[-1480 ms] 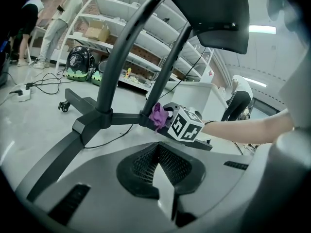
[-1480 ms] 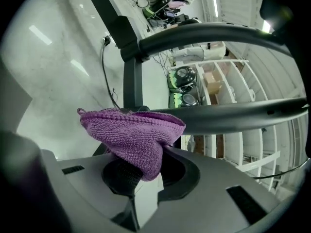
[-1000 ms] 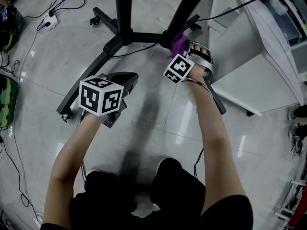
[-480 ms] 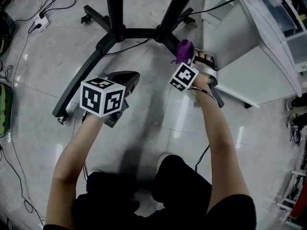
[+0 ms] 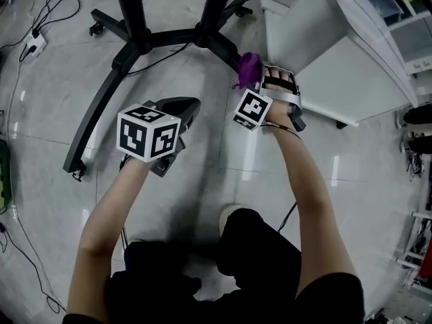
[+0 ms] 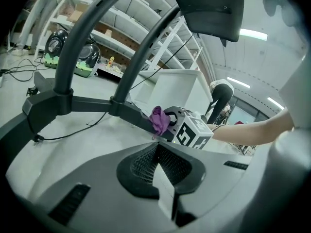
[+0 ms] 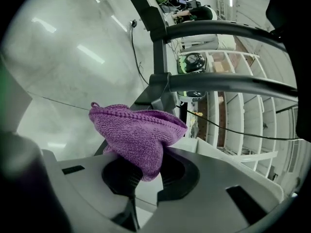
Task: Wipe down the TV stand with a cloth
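Note:
The black TV stand (image 5: 101,100) spreads its wheeled legs over the grey floor, with two posts rising from a crossbar. My right gripper (image 5: 256,79) is shut on a bunched purple cloth (image 5: 248,67), which presses on the stand's right leg (image 5: 223,48). In the right gripper view the cloth (image 7: 138,132) bulges out of the jaws of that gripper (image 7: 148,169), in front of the leg (image 7: 158,89). My left gripper (image 5: 183,108) hovers between the legs, shut and holding nothing. In its own view, that left gripper (image 6: 156,154) points toward the cloth (image 6: 159,119).
A white cabinet (image 5: 324,52) stands close on the right of the leg. Cables and a power strip (image 5: 34,42) lie on the floor at the left. Shelving (image 6: 146,28) and a green bag (image 6: 73,57) are beyond the stand. My legs are at the bottom.
My right gripper has slid the cloth outward along the right leg, away from the crossbar and toward me. The left gripper has kept its place.

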`<state>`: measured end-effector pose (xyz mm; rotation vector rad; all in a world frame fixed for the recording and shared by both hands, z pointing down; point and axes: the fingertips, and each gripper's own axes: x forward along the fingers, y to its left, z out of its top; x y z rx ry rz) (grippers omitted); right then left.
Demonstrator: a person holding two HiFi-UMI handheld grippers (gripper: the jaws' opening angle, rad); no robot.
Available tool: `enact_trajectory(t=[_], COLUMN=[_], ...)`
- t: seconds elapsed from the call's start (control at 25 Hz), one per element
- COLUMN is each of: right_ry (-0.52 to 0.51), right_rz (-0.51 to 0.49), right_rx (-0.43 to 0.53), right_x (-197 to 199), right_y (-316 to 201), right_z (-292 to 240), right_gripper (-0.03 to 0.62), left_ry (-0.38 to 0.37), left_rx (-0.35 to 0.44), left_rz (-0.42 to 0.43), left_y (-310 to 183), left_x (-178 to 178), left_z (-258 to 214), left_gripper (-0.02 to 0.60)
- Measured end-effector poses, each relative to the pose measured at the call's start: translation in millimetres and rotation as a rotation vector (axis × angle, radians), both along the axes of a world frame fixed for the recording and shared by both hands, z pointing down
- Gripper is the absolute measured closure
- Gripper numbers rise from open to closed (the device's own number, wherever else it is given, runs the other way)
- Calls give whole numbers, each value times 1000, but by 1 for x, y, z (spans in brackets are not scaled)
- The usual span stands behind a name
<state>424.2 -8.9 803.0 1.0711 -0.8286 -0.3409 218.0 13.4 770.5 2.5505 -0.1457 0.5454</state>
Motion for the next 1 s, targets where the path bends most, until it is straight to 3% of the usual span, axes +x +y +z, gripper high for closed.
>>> enact_trajectory(t=[1.0], right_ry=[29], right_rz=[168], right_rx=[-77], right_x=[48], right_y=[165], right_z=[6], right_gripper=[523], left_ry=[31], left_rx=[-102], left_rz=[200], left_y=[81], left_x=[60], left_z=[26], left_gripper=[575])
